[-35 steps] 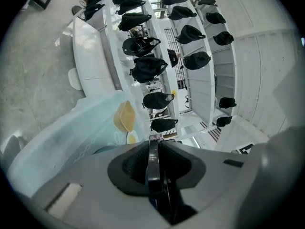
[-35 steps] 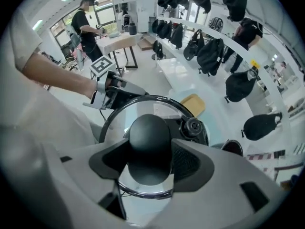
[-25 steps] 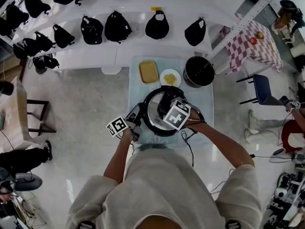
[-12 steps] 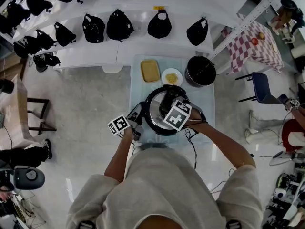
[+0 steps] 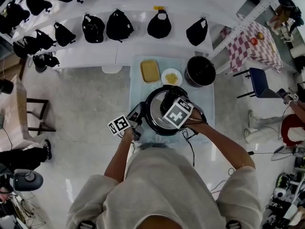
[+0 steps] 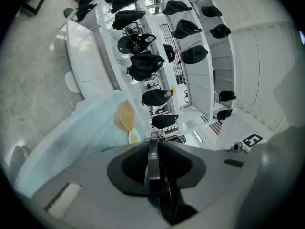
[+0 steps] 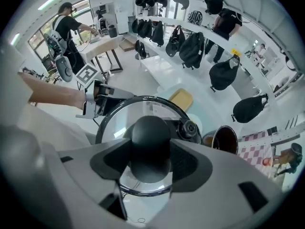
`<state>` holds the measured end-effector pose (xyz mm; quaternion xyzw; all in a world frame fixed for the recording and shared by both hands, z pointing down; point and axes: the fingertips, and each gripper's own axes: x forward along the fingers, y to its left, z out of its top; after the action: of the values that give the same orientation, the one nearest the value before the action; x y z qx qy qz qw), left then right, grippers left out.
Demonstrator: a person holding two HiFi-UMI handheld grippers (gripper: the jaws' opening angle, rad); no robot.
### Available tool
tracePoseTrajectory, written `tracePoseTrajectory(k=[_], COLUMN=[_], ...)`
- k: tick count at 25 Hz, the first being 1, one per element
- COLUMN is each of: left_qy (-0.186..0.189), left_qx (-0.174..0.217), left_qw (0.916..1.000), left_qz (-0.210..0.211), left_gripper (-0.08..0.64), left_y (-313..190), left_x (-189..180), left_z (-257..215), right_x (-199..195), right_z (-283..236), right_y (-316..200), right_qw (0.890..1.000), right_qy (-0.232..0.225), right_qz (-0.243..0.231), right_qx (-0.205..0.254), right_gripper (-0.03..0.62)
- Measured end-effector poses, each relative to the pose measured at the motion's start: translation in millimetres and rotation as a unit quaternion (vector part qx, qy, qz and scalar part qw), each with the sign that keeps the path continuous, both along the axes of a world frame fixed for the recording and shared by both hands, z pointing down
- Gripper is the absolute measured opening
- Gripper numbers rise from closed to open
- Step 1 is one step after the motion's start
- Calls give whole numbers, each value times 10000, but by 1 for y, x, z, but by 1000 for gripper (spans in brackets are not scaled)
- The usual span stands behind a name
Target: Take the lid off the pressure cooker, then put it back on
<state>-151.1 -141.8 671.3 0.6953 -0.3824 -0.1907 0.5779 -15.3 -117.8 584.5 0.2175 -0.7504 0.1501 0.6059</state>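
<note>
Tray [image 5: 148, 71], plate [image 5: 164, 74] and pot [image 5: 199, 72] stand behind pressure cooker [image 5: 151, 111].

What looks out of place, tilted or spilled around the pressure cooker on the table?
Nothing stands out. The glass lid sits centred on the cooker, the right tongs grip its knob and the left tongs clamp a side handle. The blue cloth shows no spill; the tray and plate lie flat behind.

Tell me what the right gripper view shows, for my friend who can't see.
The right gripper pinches the black knob of a glass pot lid. Behind it, the left gripper holds the pot's handle, and black bags hang on white shelves.
</note>
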Motion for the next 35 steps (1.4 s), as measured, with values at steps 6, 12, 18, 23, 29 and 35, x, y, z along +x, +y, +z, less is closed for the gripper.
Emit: tracePoseTrajectory(k=[6,12,18,23,29,35], left_qy=[-164,-409,-523,-588,-627,-635], left_qx=[50,111,155,166,176,178], left_qw=[9998,9988,9980,9975,9971,9971], left_qz=[113,242,311,362,390,378], left_gripper=[86,91,91,91,91,91], left_y=[0,1,1,0,1,1], left_x=[-1,1,2,2,1,0], left_z=[-1,-2,-2,-2,-4,-3], right_x=[-2,3,6,0,5,11], right_z=[-12,-23,-21,-36,-27,-11], right_y=[-5,-1,11,9,12,11], right_qw=[9999,9991,9976,9955,9949,9948], right_qy=[-53,-129,-209,-274,-109,8], right_qz=[-19,-253,-532,-672,-826,-914], right_qx=[137,303,401,614,570,458], right_gripper=[247,247,245,242,238,239])
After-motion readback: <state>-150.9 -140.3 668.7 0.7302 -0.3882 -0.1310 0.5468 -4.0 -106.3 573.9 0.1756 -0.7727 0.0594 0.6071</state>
